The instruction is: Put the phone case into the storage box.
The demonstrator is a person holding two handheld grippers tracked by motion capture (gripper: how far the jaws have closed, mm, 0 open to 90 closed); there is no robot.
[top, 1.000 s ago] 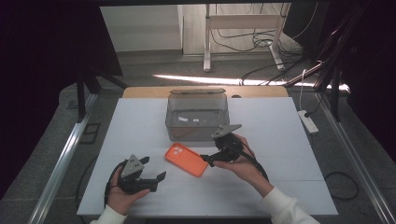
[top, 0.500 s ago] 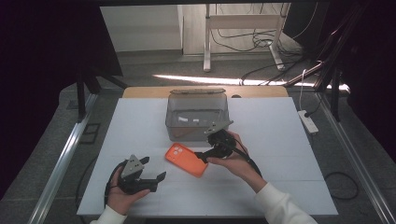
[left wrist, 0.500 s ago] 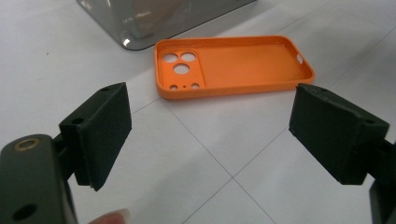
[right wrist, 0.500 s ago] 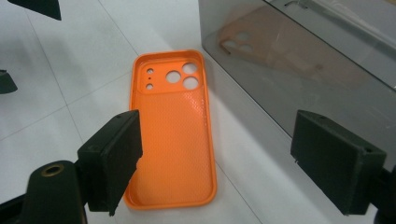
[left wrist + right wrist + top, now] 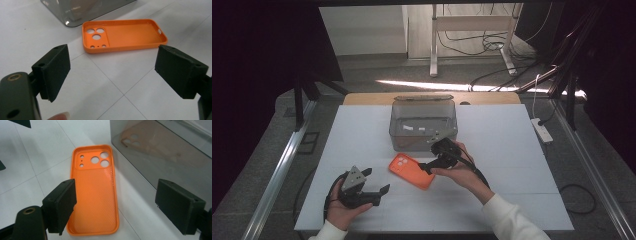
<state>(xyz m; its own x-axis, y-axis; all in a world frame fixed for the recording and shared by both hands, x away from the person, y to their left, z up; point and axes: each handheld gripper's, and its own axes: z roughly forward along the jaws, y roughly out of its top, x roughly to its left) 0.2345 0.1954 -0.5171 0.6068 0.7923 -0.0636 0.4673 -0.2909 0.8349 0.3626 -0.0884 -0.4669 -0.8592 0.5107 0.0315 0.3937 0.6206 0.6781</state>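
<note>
Orange and slightly glossy, the phone case lies flat on the white table, open side up, just in front of the smoky grey plastic box. Its inner floor has a fine dotted texture, and a raised rim runs all the way round with rounded corners. At one end sits a stepped camera panel with three large round holes and a few small ones; a small slot is cut through the side wall near the other end.

In the high view the right gripper hovers over the case's right end, beside the box. Its jaws stand wide apart, holding nothing. The left gripper rests nearer the table's front edge, apart from the case, jaws likewise spread wide and empty.
</note>
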